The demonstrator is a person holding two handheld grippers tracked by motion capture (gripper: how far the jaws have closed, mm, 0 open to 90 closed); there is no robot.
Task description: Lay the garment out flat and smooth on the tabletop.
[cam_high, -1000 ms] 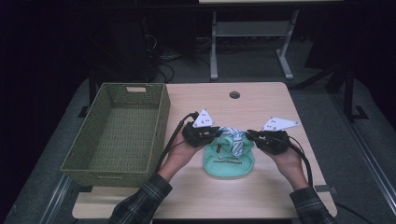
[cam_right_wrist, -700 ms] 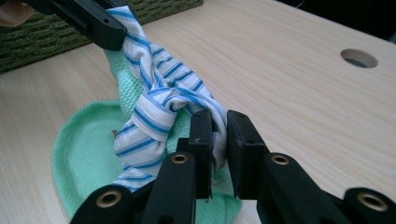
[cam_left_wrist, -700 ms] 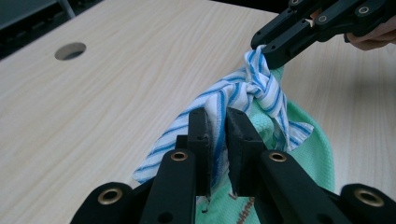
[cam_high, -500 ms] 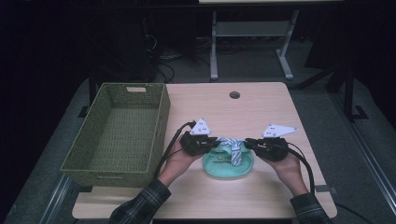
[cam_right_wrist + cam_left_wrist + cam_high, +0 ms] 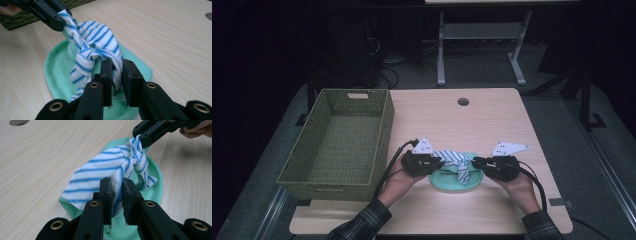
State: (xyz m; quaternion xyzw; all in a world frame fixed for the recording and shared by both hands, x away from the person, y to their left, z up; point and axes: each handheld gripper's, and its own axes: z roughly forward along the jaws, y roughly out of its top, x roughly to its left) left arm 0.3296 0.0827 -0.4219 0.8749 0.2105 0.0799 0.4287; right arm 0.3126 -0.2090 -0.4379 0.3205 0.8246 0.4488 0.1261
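A white cloth with blue stripes hangs stretched between my two grippers, just above a mint-green cloth lying flat on the table. My left gripper is shut on the left end of the striped cloth, and the fabric shows between its jaws. My right gripper is shut on the other end, where the cloth bunches into a twist in front of its jaws. Each gripper view also shows the other gripper, the right one and the left one, pinching its end over the green cloth.
A woven green basket stands on the left part of the wooden table, close beside my left hand. A round cable hole lies near the table's far edge. Cables trail from both grippers toward the near edge.
Both hands have come down and toward the near edge with the striped cloth between them, so it now hangs lower over the green cloth.
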